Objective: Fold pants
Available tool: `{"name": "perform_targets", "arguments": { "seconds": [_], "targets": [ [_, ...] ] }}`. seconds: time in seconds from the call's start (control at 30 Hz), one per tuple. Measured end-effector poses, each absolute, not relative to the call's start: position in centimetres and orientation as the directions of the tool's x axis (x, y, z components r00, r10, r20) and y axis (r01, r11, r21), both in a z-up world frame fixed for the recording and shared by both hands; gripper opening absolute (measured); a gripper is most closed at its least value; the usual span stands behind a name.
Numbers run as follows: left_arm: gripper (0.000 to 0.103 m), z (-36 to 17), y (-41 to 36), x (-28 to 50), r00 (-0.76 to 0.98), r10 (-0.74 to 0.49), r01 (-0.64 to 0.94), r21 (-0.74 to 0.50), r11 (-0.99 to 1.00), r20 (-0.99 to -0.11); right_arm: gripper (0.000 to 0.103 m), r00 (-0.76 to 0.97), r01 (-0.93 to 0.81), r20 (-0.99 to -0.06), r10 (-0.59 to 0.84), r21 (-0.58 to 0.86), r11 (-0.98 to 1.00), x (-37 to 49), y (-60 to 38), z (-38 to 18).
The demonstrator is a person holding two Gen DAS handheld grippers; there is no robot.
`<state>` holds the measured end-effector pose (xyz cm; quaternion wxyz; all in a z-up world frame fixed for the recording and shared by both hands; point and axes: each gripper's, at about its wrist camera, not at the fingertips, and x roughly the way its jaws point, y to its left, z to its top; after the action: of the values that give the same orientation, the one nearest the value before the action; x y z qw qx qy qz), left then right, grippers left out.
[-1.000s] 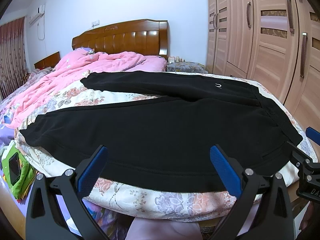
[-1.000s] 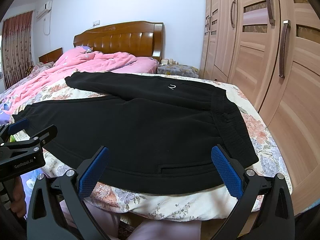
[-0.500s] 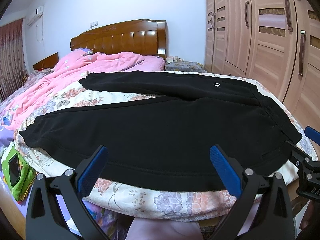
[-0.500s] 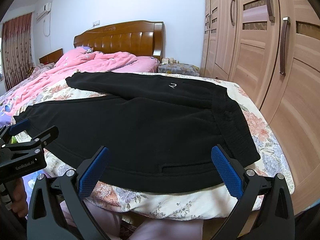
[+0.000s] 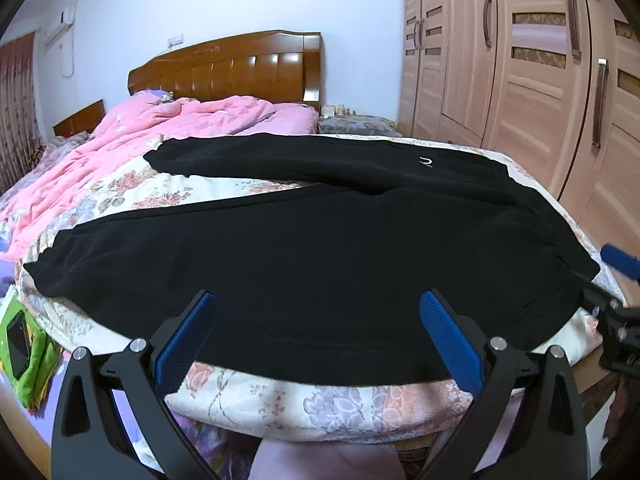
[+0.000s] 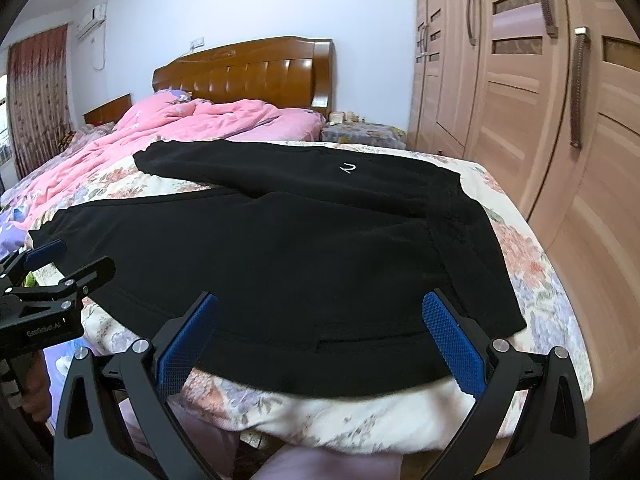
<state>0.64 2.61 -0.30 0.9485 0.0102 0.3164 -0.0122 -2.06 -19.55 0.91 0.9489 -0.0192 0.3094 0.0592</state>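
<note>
Black pants [image 5: 320, 248] [image 6: 304, 240] lie spread flat across the foot of the bed, legs parted to the left, waistband to the right, a small white logo [image 6: 347, 168] on the far leg. My left gripper [image 5: 320, 320] hovers open over the near hem edge, nothing between its blue pads. My right gripper [image 6: 320, 324] is open too, just above the near edge by the pocket slit. Each gripper shows at the other view's side: the right gripper [image 5: 616, 292] beside the waistband corner, the left gripper [image 6: 52, 276] near the near leg's cuff.
A floral sheet [image 5: 280, 396] covers the bed, with a pink quilt [image 5: 120, 148] heaped toward the wooden headboard [image 5: 228, 72]. Wardrobe doors [image 6: 540, 120] stand close along the right side. A green item [image 5: 24, 344] lies on the floor at the left.
Both grippers have edged slightly forward and toward the pants' near edge; the pants lie as before and both grippers stay open.
</note>
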Motion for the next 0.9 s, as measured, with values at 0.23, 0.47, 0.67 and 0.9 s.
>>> {"name": "perform_targets", "arguments": {
  "seconds": [0.23,0.47,0.67,0.9],
  "targets": [
    [0.102,1.7,1.9,5.8,0.773,-0.121,0.185,0.039,0.982,-0.623,0.099,0.801,-0.223,-0.576,0.161,-0.037,0.974,4.0,-22.5,3.7],
    [0.102,5.8,1.8,19.5,0.774,0.012,0.18,0.239,0.954,-0.633,0.099,0.759,-0.307,-0.63,0.161,-0.13,0.943,16.9,-26.5,5.0],
    [0.101,5.3,1.7,32.9,0.647,-0.106,0.322,0.145,0.936,-0.755,0.099,0.64,-0.369,-0.732,0.234,-0.026,0.929,29.8,-28.7,2.5],
    [0.101,0.3,0.5,43.8,0.407,-0.344,0.634,-0.009,0.773,-0.846,0.098,0.515,-0.423,-0.813,0.273,0.037,0.905,40.1,-30.5,-2.0]
  ]
}}
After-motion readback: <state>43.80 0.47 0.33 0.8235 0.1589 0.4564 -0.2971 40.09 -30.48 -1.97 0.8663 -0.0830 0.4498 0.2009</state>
